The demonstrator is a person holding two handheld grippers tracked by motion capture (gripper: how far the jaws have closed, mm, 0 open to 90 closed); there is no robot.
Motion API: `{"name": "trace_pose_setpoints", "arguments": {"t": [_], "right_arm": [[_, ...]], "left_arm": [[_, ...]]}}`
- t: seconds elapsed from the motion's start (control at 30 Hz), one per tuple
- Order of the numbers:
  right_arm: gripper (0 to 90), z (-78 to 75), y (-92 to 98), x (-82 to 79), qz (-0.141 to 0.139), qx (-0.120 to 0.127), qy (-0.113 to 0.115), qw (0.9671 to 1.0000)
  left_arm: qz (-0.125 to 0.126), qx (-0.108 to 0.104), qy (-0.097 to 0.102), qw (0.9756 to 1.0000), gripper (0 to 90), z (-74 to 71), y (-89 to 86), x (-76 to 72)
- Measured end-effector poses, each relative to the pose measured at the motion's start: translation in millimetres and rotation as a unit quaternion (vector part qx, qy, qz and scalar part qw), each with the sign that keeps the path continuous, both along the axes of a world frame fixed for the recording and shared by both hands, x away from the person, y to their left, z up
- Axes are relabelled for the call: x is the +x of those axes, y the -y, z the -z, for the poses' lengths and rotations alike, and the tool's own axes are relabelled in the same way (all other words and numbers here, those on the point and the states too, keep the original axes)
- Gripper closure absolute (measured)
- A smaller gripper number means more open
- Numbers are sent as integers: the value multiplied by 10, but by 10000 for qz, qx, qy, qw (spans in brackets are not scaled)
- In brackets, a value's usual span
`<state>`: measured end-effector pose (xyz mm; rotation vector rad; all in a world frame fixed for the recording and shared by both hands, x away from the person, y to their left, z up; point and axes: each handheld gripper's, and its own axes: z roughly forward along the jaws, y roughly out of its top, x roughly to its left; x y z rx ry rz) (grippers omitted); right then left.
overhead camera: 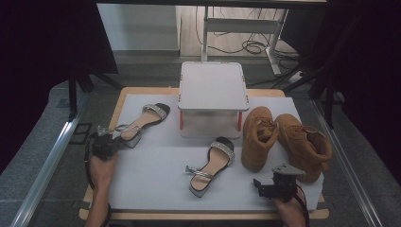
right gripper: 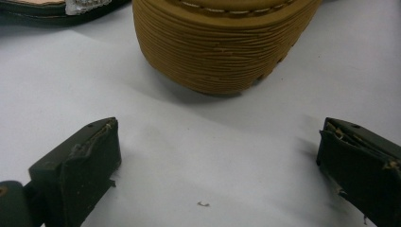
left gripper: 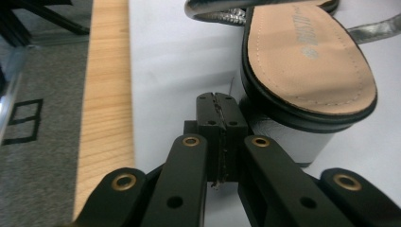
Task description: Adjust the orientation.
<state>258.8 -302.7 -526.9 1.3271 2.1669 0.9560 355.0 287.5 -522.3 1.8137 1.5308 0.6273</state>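
At left of the high view, the left gripper [overhead camera: 105, 144] sits just beside the heel of a sandal [overhead camera: 144, 120], jaws pressed together on nothing, likely poised to nudge or regrip it. That block heel is smooth and silvery, the insole tan with a black rim. Lower right, the right gripper [overhead camera: 269, 185] rests on the white mat [overhead camera: 156, 165], jaws wide and empty, facing a boot [right gripper: 222, 42] with a ribbed, rubbery tan sole.
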Motion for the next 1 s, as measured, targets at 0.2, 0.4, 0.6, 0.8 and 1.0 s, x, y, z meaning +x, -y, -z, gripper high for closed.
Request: {"name": "trace_pose_setpoints", "arguments": {"t": [0.2, 0.4, 0.6, 0.8, 1.0], "right_arm": [[8, 0, 0, 0, 2, 4, -3, 10000], [8, 0, 0, 0, 2, 2, 2, 10000], [8, 0, 0, 0, 2, 2, 3, 10000], [11, 0, 2, -5, 3, 8, 8, 10000], [11, 0, 2, -6, 7, 12, 4, 10000]], "left_arm": [[86, 50, 0, 10000, 896, -9, 93, -48], [168, 35, 22, 9999, 896, -18, 204, -94], [271, 96, 28, 9996, 896, -16, 326, -105], [217, 55, 29, 9997, 878, -31, 309, -116], [157, 90, 45, 9998, 765, -79, 268, -208]]}}
